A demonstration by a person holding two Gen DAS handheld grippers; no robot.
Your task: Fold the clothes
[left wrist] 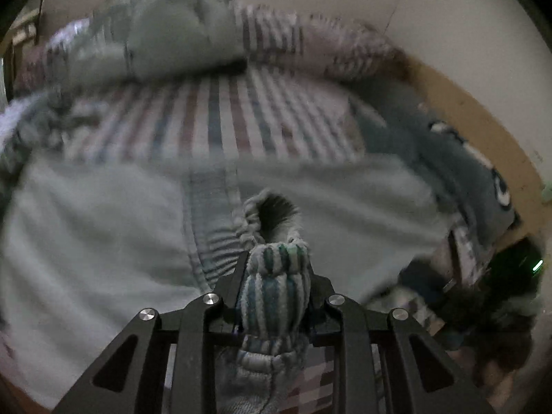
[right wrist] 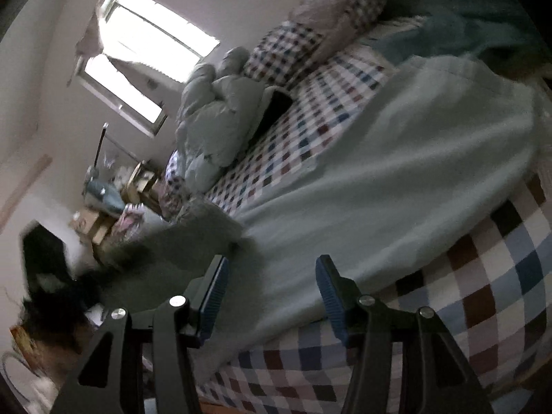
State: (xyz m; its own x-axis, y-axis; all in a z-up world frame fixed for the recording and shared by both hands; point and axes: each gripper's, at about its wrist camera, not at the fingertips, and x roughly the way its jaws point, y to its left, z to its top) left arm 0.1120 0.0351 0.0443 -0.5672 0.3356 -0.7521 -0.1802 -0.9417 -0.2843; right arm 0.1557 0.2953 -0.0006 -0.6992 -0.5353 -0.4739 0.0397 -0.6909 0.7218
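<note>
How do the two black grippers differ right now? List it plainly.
The left gripper is shut on the striped ribbed cuff of the pale green garment; the right gripper is open and holds nothing. The left gripper's pads are hidden by cloth; the right gripper's blue ribbed pads show plainly. Both point over the same pale green garment on the checked bed sheet.
</note>
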